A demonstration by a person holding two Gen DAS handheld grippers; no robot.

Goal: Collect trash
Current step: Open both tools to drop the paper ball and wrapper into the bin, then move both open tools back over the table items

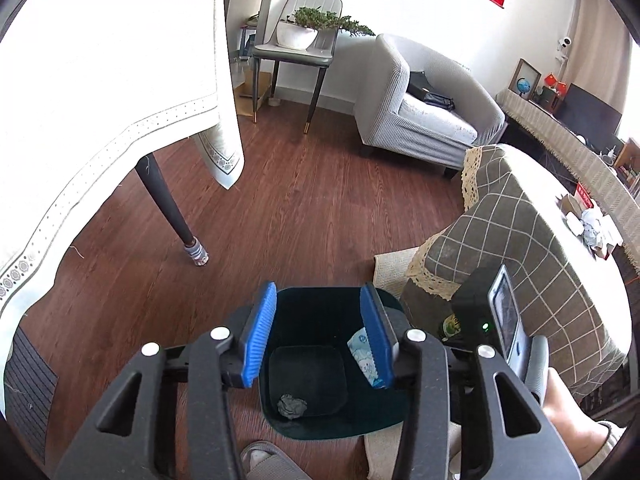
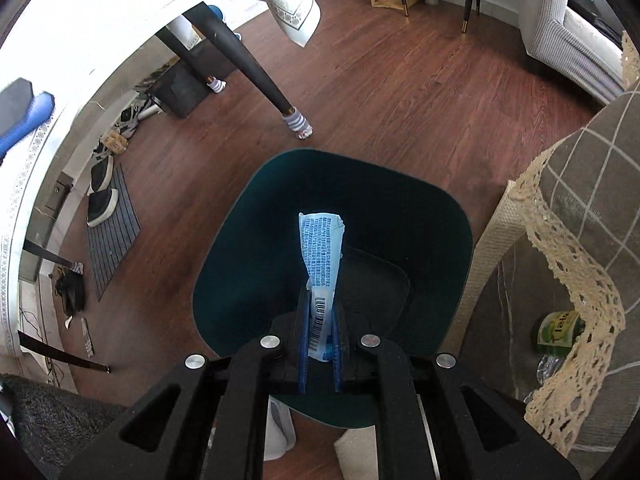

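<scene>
above the dark bin (image 2: 248, 240), right tongs (image 2: 320, 344) pinch a blue wrapper (image 2: 322, 248); left tongs (image 1: 316, 336) spread, empty.

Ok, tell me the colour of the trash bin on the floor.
Dark green plastic trash bin with a darker inside; the right wrist view shows it best.

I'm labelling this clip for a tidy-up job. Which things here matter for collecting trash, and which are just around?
Part of the job:
- dark green bin
- blue wrapper clamped in the right gripper
- grey crumpled wad in the bin
- left gripper, open, empty

Just around:
- grey armchair
- potted plant
- shoes
- green bottle
</scene>
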